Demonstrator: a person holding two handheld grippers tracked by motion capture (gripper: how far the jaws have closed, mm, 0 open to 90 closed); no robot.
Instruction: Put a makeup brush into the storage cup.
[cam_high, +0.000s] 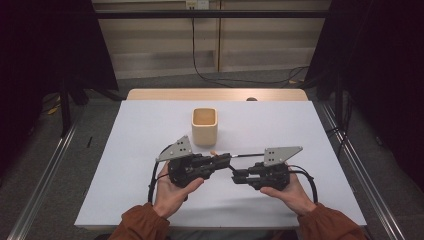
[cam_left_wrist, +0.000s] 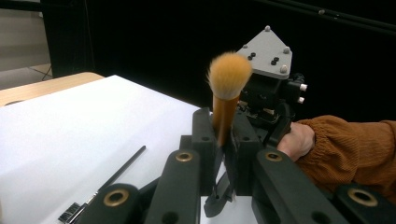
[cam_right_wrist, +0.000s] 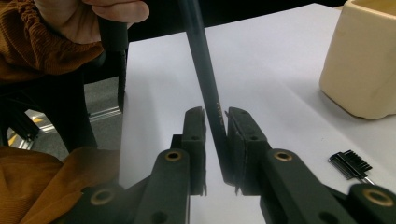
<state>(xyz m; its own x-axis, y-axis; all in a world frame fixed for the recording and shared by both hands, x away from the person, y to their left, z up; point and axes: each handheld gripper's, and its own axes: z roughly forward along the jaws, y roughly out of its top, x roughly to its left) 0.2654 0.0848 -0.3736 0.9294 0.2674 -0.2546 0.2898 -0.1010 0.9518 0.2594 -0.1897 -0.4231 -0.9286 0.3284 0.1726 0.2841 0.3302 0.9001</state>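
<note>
Brushes are handled over the white table (cam_high: 140, 150): in the high view, two grippers are held just in front of one cream cup (cam_high: 204, 126), the left gripper (cam_high: 220, 161) and right gripper (cam_high: 235, 176) nearly meeting. In the left gripper view, one makeup brush (cam_left_wrist: 227, 91) is pinched at its orange ferrule, soft bristles upward; one spoolie brush (cam_left_wrist: 105, 184) lies flat on the table. In the right gripper view, a thin dark handle (cam_right_wrist: 205, 88) is clamped between closed jaws. Both are judged light, stiff-handled and best gripped mid-handle, never on bristles.
</note>
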